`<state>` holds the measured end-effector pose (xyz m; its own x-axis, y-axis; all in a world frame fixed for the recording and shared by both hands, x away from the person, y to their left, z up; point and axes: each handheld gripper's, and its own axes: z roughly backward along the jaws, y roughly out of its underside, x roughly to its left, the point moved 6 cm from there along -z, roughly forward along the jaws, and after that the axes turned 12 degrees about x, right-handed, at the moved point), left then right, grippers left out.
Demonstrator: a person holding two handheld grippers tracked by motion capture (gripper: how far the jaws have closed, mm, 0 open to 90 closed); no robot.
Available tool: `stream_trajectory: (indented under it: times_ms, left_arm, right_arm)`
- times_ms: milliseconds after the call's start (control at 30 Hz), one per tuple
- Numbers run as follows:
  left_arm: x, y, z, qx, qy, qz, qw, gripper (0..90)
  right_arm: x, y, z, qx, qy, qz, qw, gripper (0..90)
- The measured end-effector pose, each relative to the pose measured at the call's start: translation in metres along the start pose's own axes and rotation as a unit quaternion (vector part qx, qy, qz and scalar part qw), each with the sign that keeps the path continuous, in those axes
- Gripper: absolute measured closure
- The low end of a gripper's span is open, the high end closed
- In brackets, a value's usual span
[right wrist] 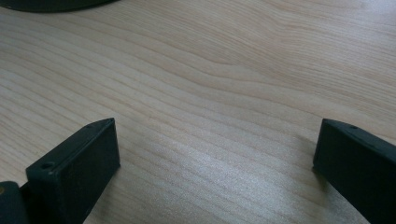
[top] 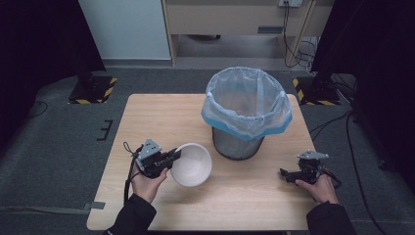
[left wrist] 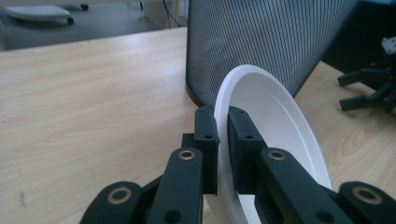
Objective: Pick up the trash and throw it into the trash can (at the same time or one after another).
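The left gripper [left wrist: 223,140] is pinching the white bowl's [top: 192,164] rim — grasp made, the liner-fitted bin [top: 246,111] likely next — while the right gripper [right wrist: 215,154] rests spread on the surface [top: 156,117].

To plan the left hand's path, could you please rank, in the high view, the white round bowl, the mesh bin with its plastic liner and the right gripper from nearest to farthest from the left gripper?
1. White round bowl: its rim is clamped in the left gripper.
2. Mesh bin with its plastic liner: behind the bowl, mid-table.
3. Right gripper: near the table's far right edge.
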<state>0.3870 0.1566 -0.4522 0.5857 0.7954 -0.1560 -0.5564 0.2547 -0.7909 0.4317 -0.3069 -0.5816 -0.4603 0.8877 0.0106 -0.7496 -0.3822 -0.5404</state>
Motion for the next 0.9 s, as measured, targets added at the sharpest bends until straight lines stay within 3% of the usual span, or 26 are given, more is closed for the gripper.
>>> stream_trajectory:
  times_ms: [300, 367, 667, 867, 900]
  left_arm:
    - [0.01, -0.016, 0.023, -0.054, -0.017, 0.01, 0.9983, 83.2]
    - [0.013, -0.021, 0.031, -0.071, -0.026, 0.01, 0.9971, 83.2]
    - [0.011, -0.042, 0.053, -0.117, -0.031, 0.008, 0.9926, 83.2]
    - [0.008, -0.055, 0.062, -0.139, -0.027, 0.003, 0.99, 83.2]
    - [0.008, -0.061, 0.065, -0.149, -0.026, 0.005, 0.9885, 83.2]
  right_arm:
    - [0.0, 0.0, 0.0, 0.0, 0.0, 0.0, 1.0, 0.7]
    - [0.0, 0.0, 0.0, 0.0, 0.0, 0.0, 1.0, 0.6]
    - [0.0, 0.0, 0.0, 0.0, 0.0, 0.0, 1.0, 0.6]
    - [0.0, 0.0, 0.0, 0.0, 0.001, 0.0, 1.0, 0.6]
    - [0.0, 0.0, 0.0, 0.0, 0.001, -0.001, 1.0, 0.6]
